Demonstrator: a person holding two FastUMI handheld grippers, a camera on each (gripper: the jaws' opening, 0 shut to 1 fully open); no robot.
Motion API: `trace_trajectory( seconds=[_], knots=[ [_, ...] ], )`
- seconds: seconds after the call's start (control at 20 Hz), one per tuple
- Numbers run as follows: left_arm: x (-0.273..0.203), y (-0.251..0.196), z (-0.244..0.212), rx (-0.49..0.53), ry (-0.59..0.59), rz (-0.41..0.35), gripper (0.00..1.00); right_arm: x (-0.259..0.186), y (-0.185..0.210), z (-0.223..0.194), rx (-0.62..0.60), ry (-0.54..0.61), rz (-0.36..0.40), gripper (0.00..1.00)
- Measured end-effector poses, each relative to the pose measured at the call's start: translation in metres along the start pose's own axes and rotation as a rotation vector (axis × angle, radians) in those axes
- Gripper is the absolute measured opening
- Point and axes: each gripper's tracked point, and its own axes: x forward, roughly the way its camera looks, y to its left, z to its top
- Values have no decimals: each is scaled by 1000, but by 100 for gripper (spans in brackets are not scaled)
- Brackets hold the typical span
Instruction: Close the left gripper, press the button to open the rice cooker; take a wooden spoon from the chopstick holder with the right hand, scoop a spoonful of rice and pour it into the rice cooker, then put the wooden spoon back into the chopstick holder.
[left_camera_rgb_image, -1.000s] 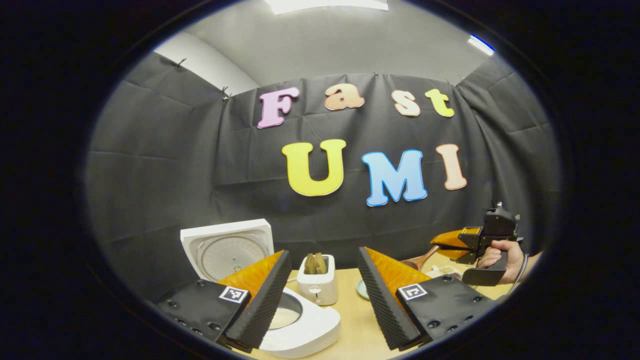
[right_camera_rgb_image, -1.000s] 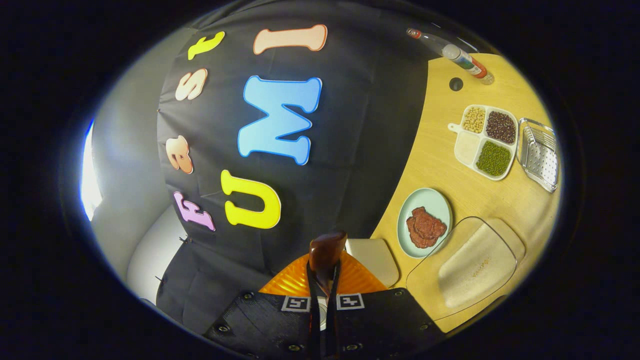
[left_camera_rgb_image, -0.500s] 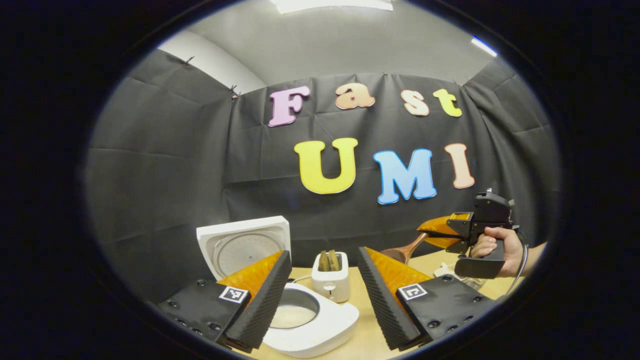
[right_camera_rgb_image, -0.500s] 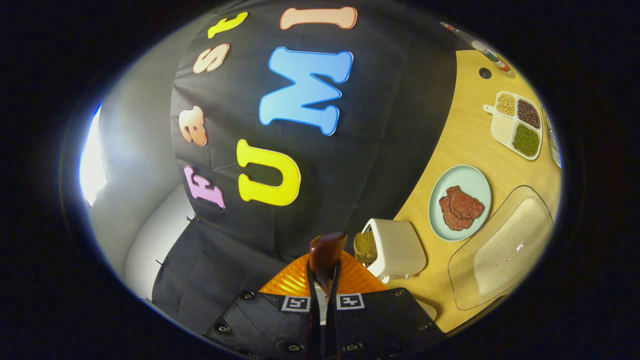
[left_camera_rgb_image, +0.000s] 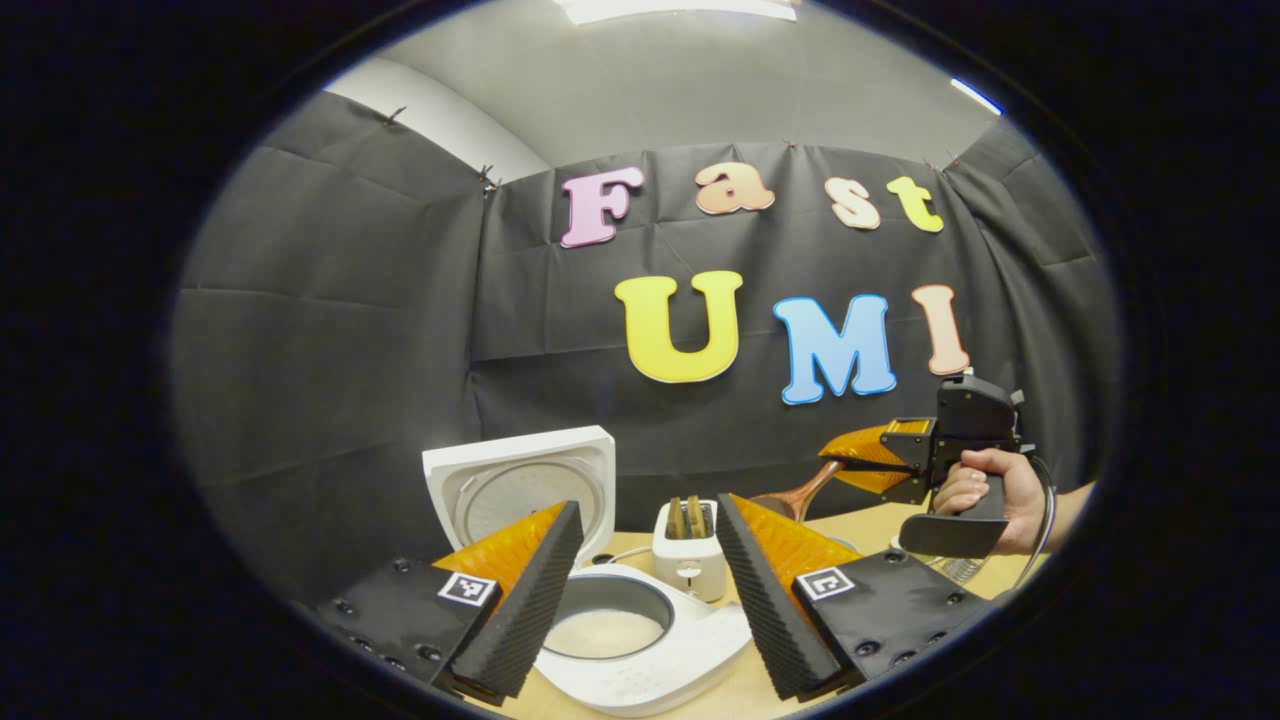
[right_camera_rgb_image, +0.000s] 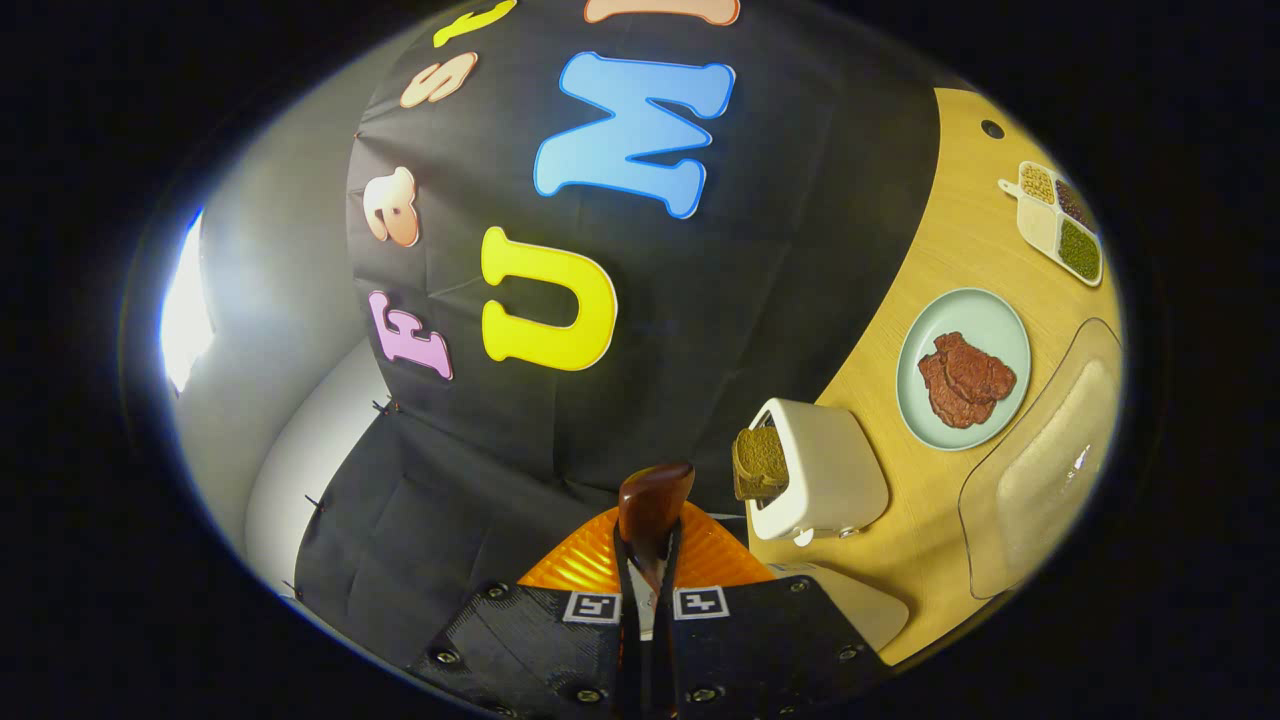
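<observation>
On the table (left_camera_rgb_image: 720, 690) the cooker (left_camera_rgb_image: 640, 650) stands open; left gripper (left_camera_rgb_image: 650, 590) spread wide, right gripper (right_camera_rgb_image: 648, 560) clamps the spoon (right_camera_rgb_image: 652, 505).

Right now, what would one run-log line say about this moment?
rice cooker: lid open | left tongs: open, empty | right tongs: shut on wooden spoon | toaster: holds bread

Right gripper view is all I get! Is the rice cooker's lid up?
Observer: Yes, the rice cooker is open, and its lid is tilted up behind the pot.
Operator: Is my spoon over it?
Observer: Not yet. The wooden spoon in the right tongs shows to the right of the toaster, not above the pot.
Operator: And the other tongs?
Observer: The left tongs are open, holding nothing.
</observation>
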Motion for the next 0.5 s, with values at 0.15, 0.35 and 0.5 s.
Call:
trace_trajectory(
  seconds=[0.15,0.35,0.5],
  knots=[
    [1,11,-2,1,5,10,97,14,1,-16,-11,32,-3,5],
    [-4,27,-9,-7,12,40,97,35,3,-40,-50,81,-8,5],
    [-6,38,-13,-7,15,65,97,52,2,-59,-82,118,-17,5]
  ],
)
